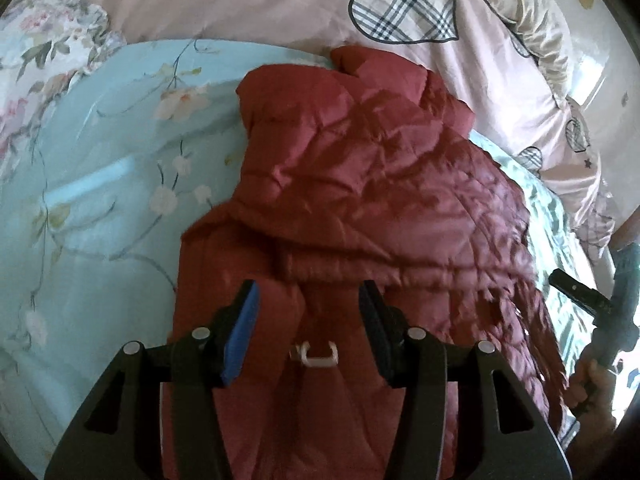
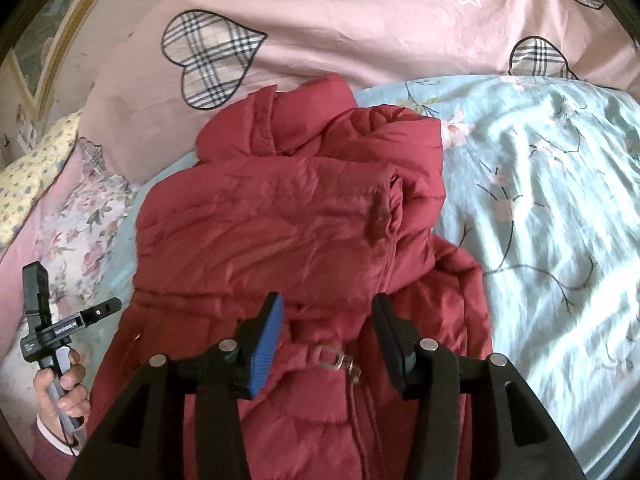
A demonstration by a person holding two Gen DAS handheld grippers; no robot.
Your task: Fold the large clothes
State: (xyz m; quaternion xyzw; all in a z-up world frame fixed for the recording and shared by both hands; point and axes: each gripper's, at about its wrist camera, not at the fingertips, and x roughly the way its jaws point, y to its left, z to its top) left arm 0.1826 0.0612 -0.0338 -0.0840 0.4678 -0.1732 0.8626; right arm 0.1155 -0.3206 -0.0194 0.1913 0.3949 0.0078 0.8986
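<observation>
Red padded coat (image 1: 360,184) lay mid-bed on blue floral sheet (image 1: 100,200), collar toward 12 o'clock near pink heart quilt (image 2: 360,32). Sleeve (image 2: 320,196) was already folded across chest; likely first fold done. Lower body, belt buckle (image 2: 332,356) at 6 o'clock still unfolded. Left gripper (image 1: 308,304) jaws apart, empty, above coat. Right gripper (image 2: 328,320) likewise apart, nothing clamped.

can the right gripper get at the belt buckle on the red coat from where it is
Probably yes. The right gripper is open and empty, and the belt buckle lies on top of the red coat right between its fingers, uncovered. The left gripper is off to the side, out of the way.
</observation>
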